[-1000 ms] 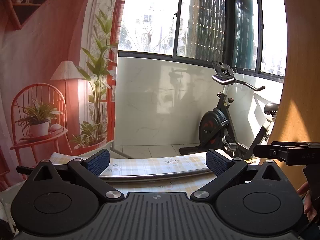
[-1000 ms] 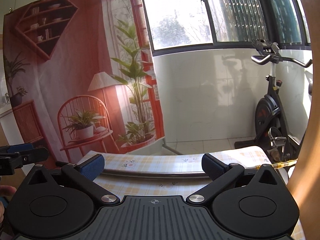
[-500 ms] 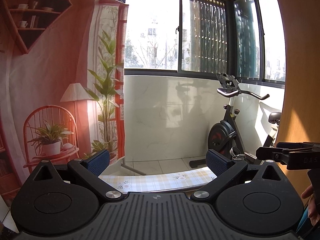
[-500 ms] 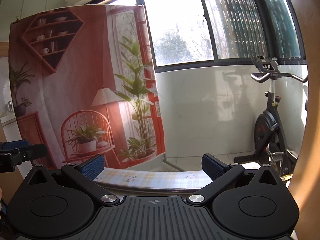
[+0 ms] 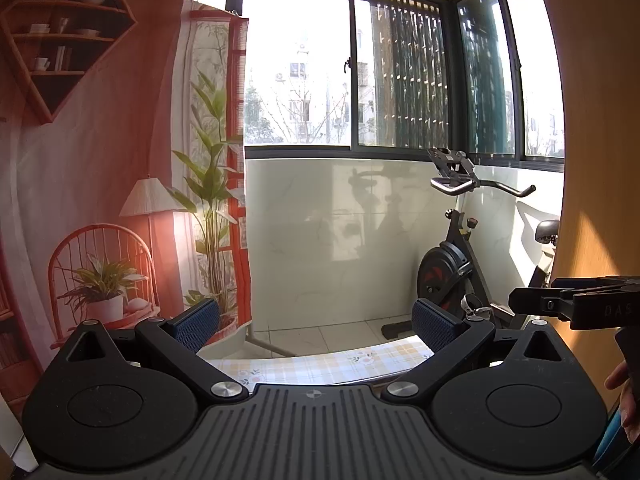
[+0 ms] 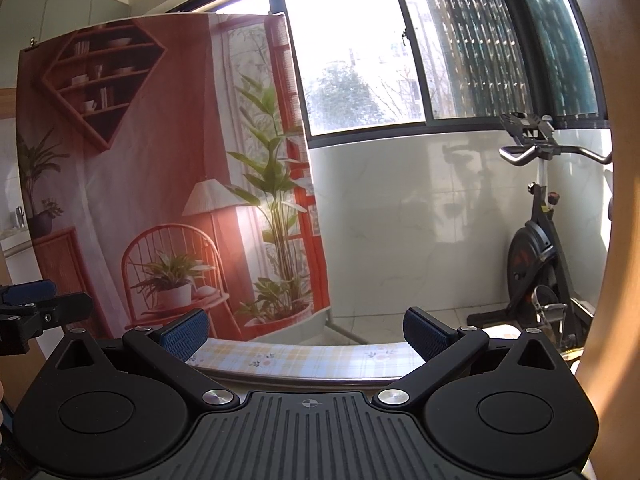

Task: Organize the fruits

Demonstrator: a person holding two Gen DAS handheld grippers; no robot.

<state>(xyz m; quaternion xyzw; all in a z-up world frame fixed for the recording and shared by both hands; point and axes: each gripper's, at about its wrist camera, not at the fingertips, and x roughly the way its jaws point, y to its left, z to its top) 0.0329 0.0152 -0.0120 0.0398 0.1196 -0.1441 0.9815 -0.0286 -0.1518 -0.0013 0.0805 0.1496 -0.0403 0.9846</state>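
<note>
Progress: can't confirm any of it from these views. No fruit visible in either camera, no bowl, basket or tray either, so where the fruit sits is unknown to me; presumably on the table below the cameras' line of sight. My read is the sorting is either not begun or I'm between moves, and I can't tell which

Left gripper point(image 5: 316, 322): jaws spread wide, nothing between the blue pads point(image 5: 194, 325), holding nothing. It's pitched up and roughly level, looking across the far edge of the table point(image 5: 320, 364) with its checked floral cloth, not down at the surface

Right gripper point(image 6: 306, 330): same story, wide open, empty, pads point(image 6: 184, 334) clear. Also aimed forward over the far table rim point(image 6: 304, 360) at the room

Both held side by side at about the same height: my right gripper's finger shows at the right edge of the left view, my left one's at the left edge of the right view. Part of my hand point(image 5: 624, 392) is visible low right in the left camera

What the cameras do see: printed backdrop point(image 6: 160, 180) with shelf, lamp and plants on the left, window point(image 5: 340, 72) ahead, exercise bike point(image 5: 452, 264) on the right, wooden panel point(image 5: 600, 160) at far right

Judgement: everything that counts is still left as far as these views go. I'd need to tilt both grippers down onto the table to locate the fruit before any pick
</note>
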